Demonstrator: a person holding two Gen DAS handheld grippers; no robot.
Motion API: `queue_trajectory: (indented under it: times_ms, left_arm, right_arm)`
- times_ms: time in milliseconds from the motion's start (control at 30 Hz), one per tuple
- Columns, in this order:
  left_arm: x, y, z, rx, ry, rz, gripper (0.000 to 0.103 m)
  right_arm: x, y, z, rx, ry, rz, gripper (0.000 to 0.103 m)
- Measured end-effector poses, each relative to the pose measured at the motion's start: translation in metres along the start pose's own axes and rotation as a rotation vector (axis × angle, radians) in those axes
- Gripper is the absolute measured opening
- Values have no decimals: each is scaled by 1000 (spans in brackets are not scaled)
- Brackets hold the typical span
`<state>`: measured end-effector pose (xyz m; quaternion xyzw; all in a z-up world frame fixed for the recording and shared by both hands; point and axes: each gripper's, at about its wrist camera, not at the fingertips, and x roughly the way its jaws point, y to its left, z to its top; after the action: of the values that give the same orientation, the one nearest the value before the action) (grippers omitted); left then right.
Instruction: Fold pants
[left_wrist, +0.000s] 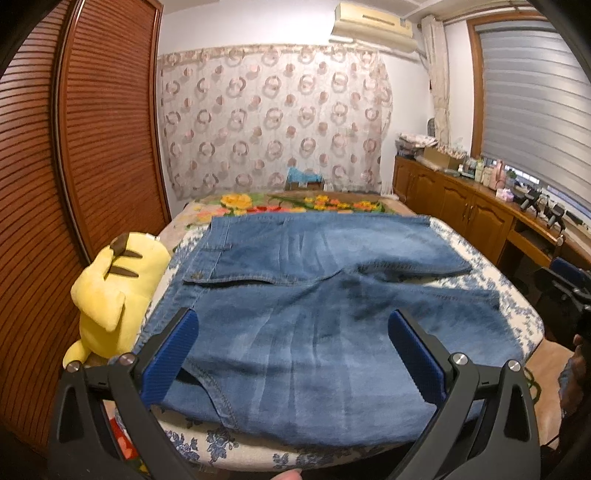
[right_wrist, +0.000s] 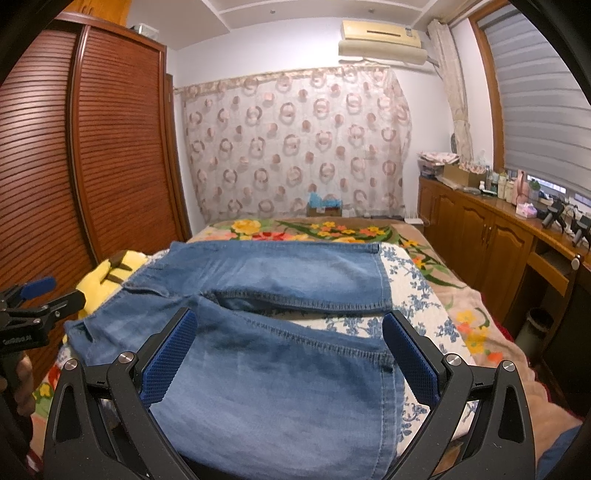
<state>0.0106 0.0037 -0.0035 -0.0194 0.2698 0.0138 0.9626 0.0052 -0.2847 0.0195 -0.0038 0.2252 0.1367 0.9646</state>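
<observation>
Blue denim pants (left_wrist: 314, 295) lie spread flat on a blue-floral white cloth over the bed; they also show in the right wrist view (right_wrist: 280, 314). The waist end points left and the two legs lie side by side toward the right. My left gripper (left_wrist: 293, 328) is open above the near part of the pants and holds nothing. My right gripper (right_wrist: 290, 328) is open above the near leg close to its hem and holds nothing. The left gripper shows at the left edge of the right wrist view (right_wrist: 33, 299).
A yellow plush toy (left_wrist: 110, 295) lies at the bed's left edge beside the waist. A louvered wooden wardrobe (left_wrist: 74, 166) stands on the left. A wooden cabinet (left_wrist: 461, 210) with small items runs along the right. A flowered blanket (right_wrist: 314, 227) covers the far bed.
</observation>
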Motion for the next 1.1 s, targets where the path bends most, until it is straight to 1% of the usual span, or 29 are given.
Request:
queue_trajectory:
  times_ms: [33,67,133,267,467,733,933,1100]
  left_arm:
    - [4,3,-1,-2,13,7,103]
    - [7,6,-2,-3,21,12,103]
    - [12,14,-5,-3,40,30,103]
    - [23,31,-18,-17,65,46,103]
    - [30,44,-23,-34,86,71,103]
    - [35,63,-31,-45,102,102,103]
    - [43,80,-41,-66,126,129,103]
    - [55,110,-58,-113,158,154,103]
  right_arm:
    - [2,-1,-1,-4,11,-1,102]
    - [6,8,0,-5,14,0,102]
    - [12,6,-2,-3,30,1,102]
    - [22,-7,-12,-4,57,1,102]
    - [29,-31,-24,0,96,-9,102]
    - [36,-48,-37,8,136,-14,102]
    - [45,-60,-51,13,184,-25,101]
    - [53,-67,-64,13,238,-30,100]
